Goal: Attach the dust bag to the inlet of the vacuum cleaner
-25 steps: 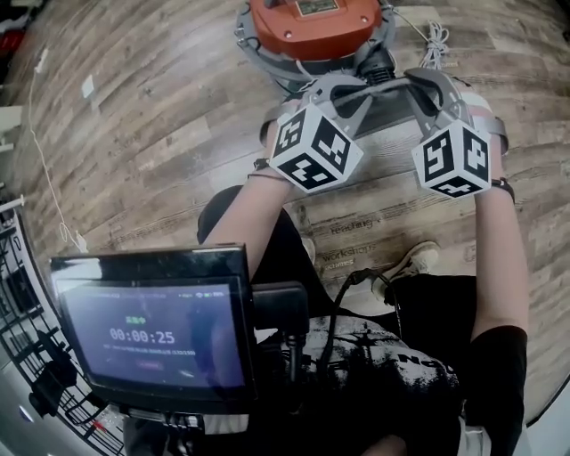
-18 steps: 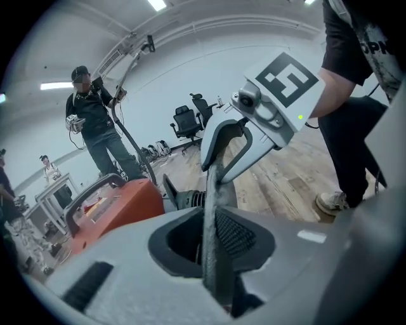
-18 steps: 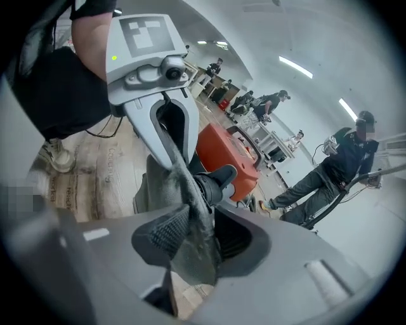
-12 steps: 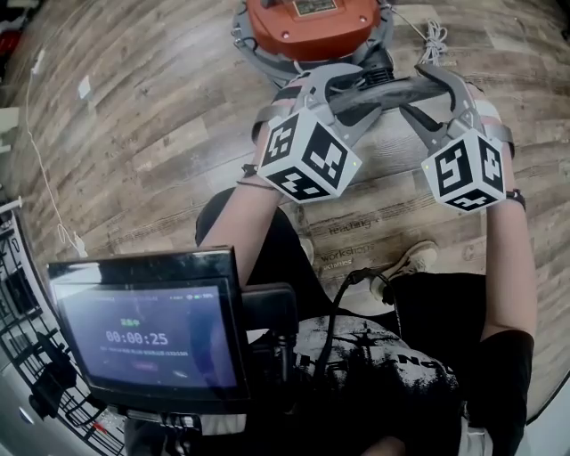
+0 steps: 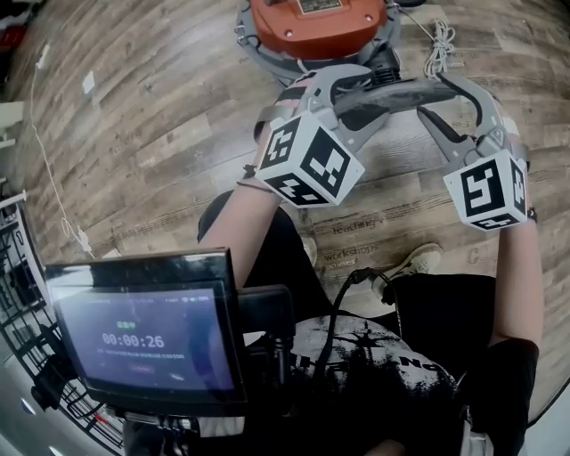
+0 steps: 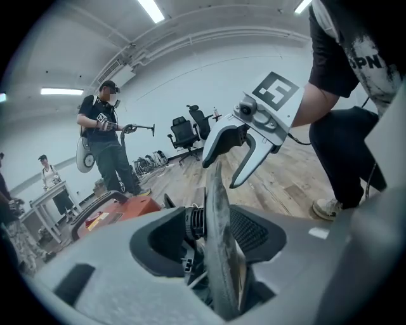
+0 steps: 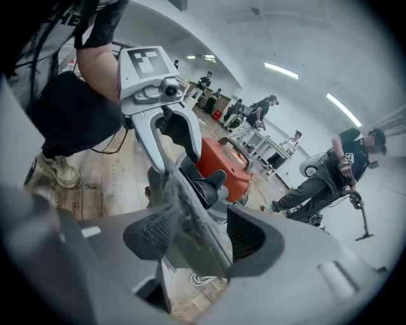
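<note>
Spanning the gap between both tongs, the grey dust bag point(image 5: 401, 92) sits above the wooden floor point(image 5: 151, 134), just in front of the orange vacuum cleaner point(image 5: 312, 22).
One end of the bag stands edge-on between the jaws of the left gripper point(image 6: 209, 241), the other end between those of the right gripper point(image 7: 202, 238). Both pairs of jaws have just been opening and stand wide, with the pads not pressing on the bag. Whether the bag touches the cleaner's inlet cannot be told. A white cable point(image 5: 438, 44) lies bunched beside the cleaner, and the person's shoe point(image 5: 414, 263) rests on the boards.
</note>
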Demonstrator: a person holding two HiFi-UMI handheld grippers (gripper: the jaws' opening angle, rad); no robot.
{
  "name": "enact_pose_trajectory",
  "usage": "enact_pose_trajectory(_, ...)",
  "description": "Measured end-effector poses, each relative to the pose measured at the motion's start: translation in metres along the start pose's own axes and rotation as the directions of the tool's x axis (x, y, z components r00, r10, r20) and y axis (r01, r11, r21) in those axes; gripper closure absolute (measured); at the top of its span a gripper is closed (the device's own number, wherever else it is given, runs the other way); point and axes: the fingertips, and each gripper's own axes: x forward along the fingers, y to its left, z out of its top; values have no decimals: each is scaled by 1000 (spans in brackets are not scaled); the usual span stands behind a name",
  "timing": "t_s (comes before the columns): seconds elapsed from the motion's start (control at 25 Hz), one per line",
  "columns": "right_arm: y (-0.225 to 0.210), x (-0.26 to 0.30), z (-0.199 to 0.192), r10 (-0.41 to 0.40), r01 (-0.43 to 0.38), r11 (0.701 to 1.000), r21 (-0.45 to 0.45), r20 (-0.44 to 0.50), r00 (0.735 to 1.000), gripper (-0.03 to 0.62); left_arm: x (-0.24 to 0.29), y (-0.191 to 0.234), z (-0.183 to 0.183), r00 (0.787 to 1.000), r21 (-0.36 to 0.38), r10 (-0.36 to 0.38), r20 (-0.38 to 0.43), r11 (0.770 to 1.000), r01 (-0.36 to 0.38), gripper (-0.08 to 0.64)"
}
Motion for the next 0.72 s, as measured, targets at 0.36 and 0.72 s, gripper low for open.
enact_pose_trajectory(0.36, 0, -25, -21, 15, -40, 977, 210, 121, 993, 588, -11, -14, -9, 1000, -119, -25, 17, 993, 27, 557)
enact_pose_trajectory(0.72, -5, -121, 96, 163, -221, 935, 278, 218, 962, 588, -121, -14, 89, 996, -309, -83, 43, 946, 92, 558)
